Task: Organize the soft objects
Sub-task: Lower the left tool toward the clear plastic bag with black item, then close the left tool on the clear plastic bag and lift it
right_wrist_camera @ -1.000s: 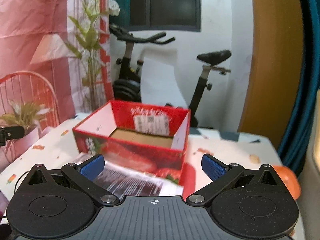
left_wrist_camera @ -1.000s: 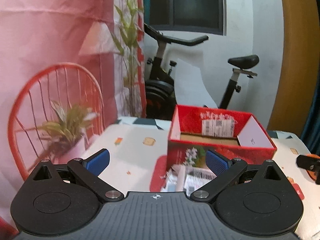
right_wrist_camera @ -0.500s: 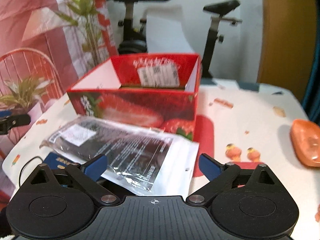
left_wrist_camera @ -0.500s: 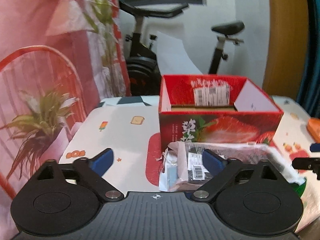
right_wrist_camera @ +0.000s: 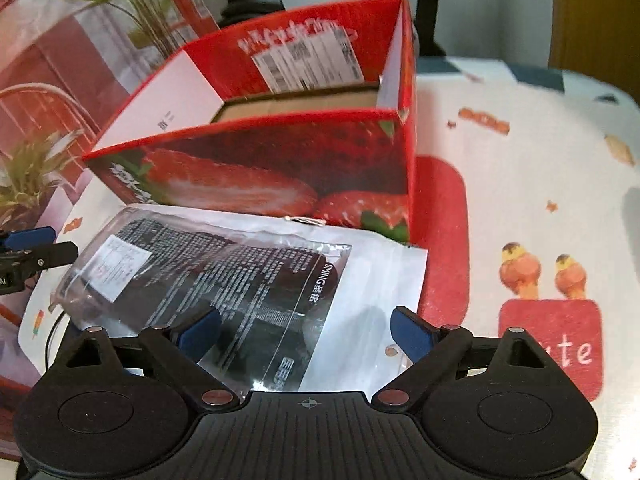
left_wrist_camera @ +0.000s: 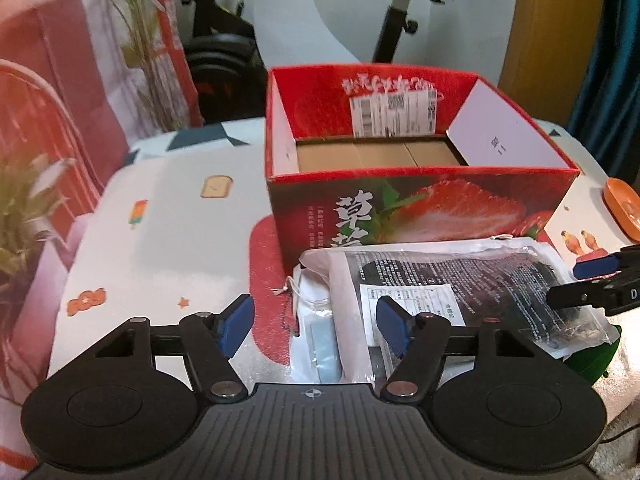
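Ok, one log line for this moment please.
left gripper: open, jaws closing, over packet stack edge | right gripper: open, closing, over clear packet | strawberry box: holds no packets

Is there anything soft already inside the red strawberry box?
No, in the left wrist view the box shows only its bare cardboard floor, and the plastic packages lie on the table in front of it.

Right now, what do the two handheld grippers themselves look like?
Both match: the left gripper and right gripper each have a ribbed dark-grey body with a small crosshair mark, round black hubs, black linkage arms with silver pivot pins, and blue pads on the jaws.
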Available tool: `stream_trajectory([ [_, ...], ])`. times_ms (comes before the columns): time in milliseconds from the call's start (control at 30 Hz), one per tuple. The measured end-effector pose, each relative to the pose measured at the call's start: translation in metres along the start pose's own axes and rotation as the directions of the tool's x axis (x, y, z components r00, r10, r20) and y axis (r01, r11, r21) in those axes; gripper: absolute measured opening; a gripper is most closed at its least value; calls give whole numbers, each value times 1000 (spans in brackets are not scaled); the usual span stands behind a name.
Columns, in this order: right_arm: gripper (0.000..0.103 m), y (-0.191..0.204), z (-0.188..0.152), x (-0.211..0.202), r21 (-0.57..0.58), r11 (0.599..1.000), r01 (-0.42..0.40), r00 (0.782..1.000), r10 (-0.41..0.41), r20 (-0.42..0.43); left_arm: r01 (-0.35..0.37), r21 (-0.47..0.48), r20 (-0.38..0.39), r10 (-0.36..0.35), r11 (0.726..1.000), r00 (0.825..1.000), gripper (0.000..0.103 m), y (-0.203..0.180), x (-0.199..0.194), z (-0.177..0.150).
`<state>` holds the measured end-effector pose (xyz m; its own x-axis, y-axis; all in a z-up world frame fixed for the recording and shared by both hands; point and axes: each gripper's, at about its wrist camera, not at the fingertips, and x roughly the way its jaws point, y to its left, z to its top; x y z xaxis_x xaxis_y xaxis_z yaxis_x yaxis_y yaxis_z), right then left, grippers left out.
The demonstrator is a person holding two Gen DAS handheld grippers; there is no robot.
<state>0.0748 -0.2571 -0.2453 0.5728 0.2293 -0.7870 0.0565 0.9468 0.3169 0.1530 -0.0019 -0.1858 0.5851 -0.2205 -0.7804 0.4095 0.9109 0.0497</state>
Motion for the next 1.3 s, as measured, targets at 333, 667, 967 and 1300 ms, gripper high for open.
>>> stream_trajectory([
  [333,93,-10,20,28,27,998,-50,993,53,-108,113,-23,-118,-115,993,986,63,-1,43,21],
  [667,97,-20,31,46,72,994,-86,982,97,-163,206,-45,-173,-211,978,962,63,-6,66,27],
  [967,97,-13,36,53,69,994,-87,979,99,-181,203,-86,-163,-215,975,963,63,-6,71,28],
  [1300,71,-3,42,43,47,993,-110,980,116,-164,217,-70,-130,-225,974,966,47,2,58,30],
])
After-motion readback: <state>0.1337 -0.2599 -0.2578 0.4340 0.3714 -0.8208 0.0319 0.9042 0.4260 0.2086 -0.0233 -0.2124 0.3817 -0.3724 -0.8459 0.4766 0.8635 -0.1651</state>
